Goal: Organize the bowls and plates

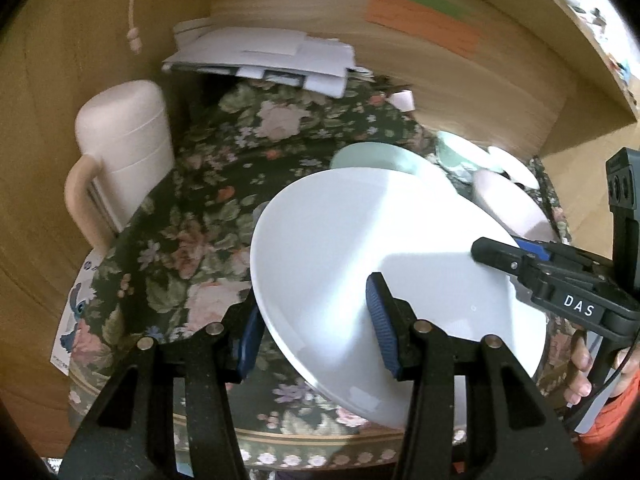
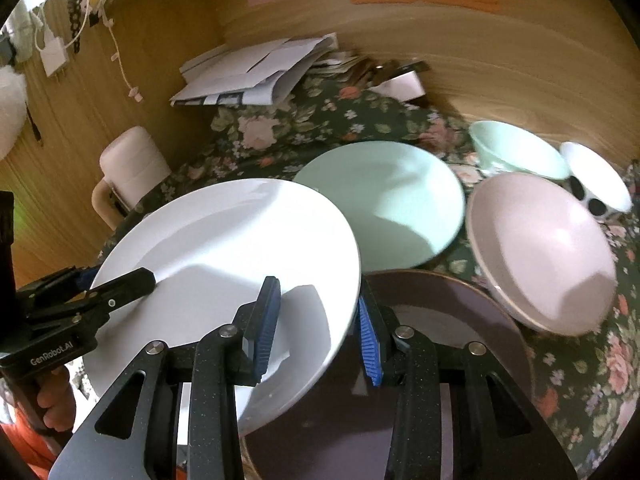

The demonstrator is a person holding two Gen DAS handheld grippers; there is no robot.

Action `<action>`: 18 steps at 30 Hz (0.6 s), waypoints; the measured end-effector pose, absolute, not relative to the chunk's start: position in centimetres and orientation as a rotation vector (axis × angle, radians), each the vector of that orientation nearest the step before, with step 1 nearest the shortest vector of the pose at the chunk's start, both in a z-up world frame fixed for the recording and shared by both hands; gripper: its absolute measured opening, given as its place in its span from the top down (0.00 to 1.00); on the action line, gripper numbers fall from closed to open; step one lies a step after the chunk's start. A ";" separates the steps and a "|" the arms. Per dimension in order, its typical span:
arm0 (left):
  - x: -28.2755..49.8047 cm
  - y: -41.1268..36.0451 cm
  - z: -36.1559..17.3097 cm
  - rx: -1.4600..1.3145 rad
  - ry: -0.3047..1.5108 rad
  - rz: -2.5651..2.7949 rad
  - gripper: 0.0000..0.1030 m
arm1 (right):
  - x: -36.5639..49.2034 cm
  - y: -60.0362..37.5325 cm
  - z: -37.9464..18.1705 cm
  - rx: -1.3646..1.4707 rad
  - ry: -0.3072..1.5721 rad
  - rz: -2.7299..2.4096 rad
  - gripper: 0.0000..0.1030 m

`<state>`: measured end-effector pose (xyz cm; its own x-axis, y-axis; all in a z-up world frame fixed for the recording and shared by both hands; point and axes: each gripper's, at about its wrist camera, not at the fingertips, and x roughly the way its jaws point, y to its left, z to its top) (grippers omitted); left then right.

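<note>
A large white plate point(image 1: 360, 248) point(image 2: 224, 248) is held tilted above the floral tablecloth, with both grippers on its rim. My left gripper point(image 1: 312, 332) straddles its near left edge, one pad under and one over. My right gripper point(image 2: 316, 328) straddles the opposite edge; it also shows in the left wrist view point(image 1: 504, 256). Whether the jaws are pressed tight is unclear. A dark plate point(image 2: 440, 320) lies below. A mint plate point(image 2: 392, 200), a pink bowl point(image 2: 544, 256), a mint bowl point(image 2: 516, 152) and a spotted white bowl point(image 2: 596, 180) sit behind.
A pale pink lidded jug point(image 1: 124, 152) stands at the left. A pile of white papers point(image 1: 264, 56) lies at the back against the wooden wall point(image 1: 460, 92). A floral cloth point(image 1: 208, 208) covers the table.
</note>
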<state>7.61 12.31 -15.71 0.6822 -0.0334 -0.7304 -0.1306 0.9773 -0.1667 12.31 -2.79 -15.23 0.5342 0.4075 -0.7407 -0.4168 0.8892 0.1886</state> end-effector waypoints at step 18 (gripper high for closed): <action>8.4 5.4 -15.4 -0.147 0.827 -0.051 0.53 | 10.1 -10.0 -14.7 0.042 0.857 0.388 0.67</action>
<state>8.36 5.35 -15.41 0.6766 -0.1027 -0.7291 -0.0120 0.9886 -0.1503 10.06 -9.96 -14.73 0.5894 0.3496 -0.7283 -0.3165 0.9294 0.1900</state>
